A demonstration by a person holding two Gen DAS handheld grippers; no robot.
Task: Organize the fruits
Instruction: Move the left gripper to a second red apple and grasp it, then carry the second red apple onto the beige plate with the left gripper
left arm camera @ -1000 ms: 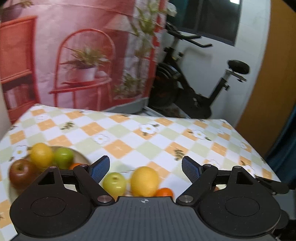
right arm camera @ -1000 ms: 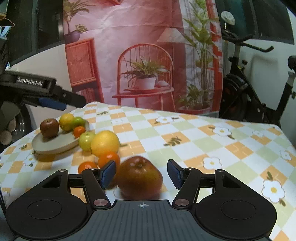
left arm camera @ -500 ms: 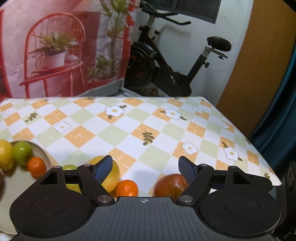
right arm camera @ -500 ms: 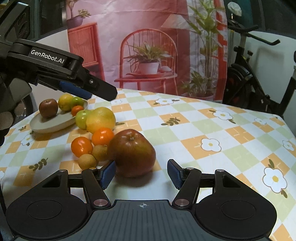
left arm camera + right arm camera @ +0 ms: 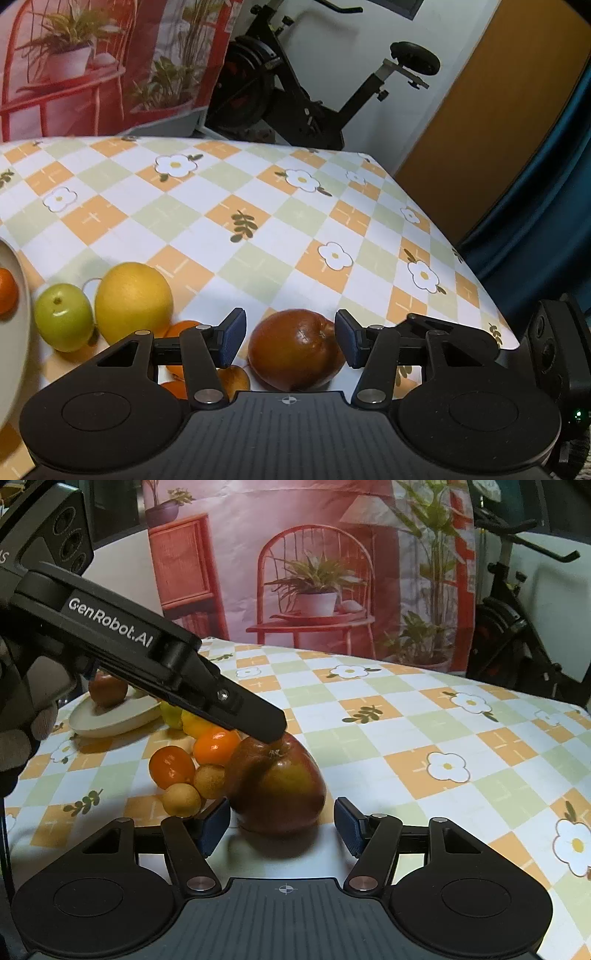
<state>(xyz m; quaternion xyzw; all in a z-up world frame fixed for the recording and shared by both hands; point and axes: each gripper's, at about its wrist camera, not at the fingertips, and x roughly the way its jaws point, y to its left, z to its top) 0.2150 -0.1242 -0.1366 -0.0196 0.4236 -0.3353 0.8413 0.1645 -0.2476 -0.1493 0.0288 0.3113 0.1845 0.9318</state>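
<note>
Your left hand-held gripper (image 5: 290,338) sits low over the big red-brown apple (image 5: 295,349), which rests on the bench (image 5: 258,206) with its orange, green and white checked flower cloth. The blue pads stand on either side of the apple; the jaws have just been closing around it, yet a sliver of gap shows at the left pad, and at the right pad you cannot tell whether it touches. From the right wrist view, the tip of that black left finger (image 5: 266,727) comes down at the top of the apple by its stem.

Your right hand-held gripper (image 5: 282,825) waits just in front of the same apple, jaws apart with nothing between them — the fruit lies a little beyond the fingertips, its base near the left pad.

Beside the apple, toward the plate, a tight cluster lies together: two small orange mandarins (image 5: 216,746), and two small tan round fruits (image 5: 183,799) touching each other. Behind them are the large yellow citrus (image 5: 133,301) and the small green apple (image 5: 62,317), side by side and touching.

The pale oval ceramic plate (image 5: 110,722) lies at the far left of the bench, carrying a dark red apple (image 5: 107,690); the left wrist view catches an orange fruit (image 5: 7,291) at the plate's edge. A gloved hand (image 5: 22,716) holds the left tool's handle.
</note>
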